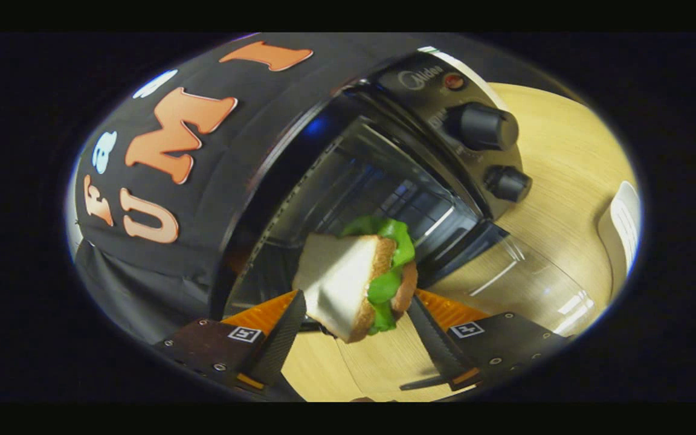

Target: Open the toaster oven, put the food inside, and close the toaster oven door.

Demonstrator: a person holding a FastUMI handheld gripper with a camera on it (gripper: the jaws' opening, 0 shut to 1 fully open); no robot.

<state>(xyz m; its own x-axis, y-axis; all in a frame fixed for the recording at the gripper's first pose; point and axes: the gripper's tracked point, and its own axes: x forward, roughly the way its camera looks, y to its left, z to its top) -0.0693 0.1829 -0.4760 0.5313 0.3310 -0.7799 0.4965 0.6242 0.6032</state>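
Toaster oven point(384, 181) stands beyond the fingers, glass door point(505, 272) let down onto the wooden table point(565, 169); cavity dim, contents indiscernible. Gripper point(357, 302) partly closed, both fingers pressing the sandwich point(354, 278), held between them, lifted, just ahead of the oven mouth. A pale object point(623, 223) is cut off beyond the door.

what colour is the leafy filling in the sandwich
Bright green, clearest in the gripper view: sandwich held in the claw.
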